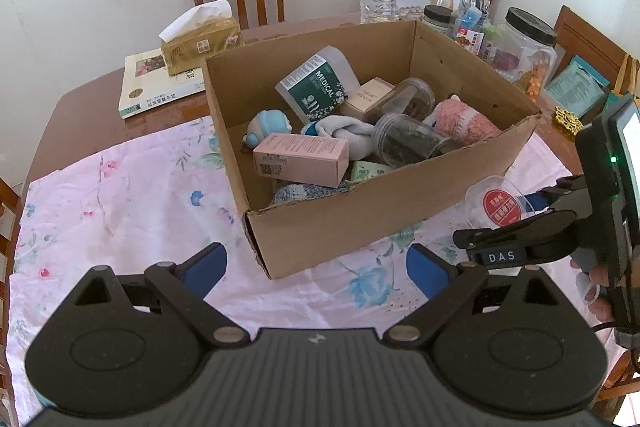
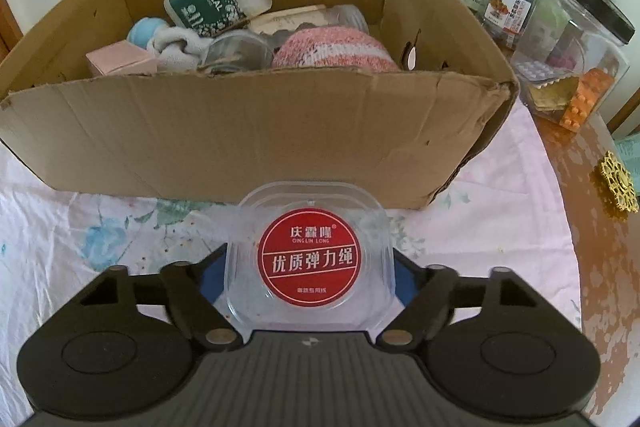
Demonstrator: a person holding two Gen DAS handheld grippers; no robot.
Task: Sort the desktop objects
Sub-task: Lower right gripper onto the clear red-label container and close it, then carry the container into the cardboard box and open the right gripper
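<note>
The right gripper clamps a clear, rounded-square plastic case with a round red label printed in white characters, held just outside the near wall of the brown cardboard box at 12 o'clock. The left gripper is spread wide with nothing between its blue pads, the box corner ahead at 12 o'clock, over the pink floral cloth.

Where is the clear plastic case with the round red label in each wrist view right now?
Left wrist view: the clear case is at the right edge, held in the right gripper, beside the cardboard box's near right corner.
Right wrist view: the case sits bottom centre between the fingers, in front of the box.
Shared landmark: the cardboard box.
</note>
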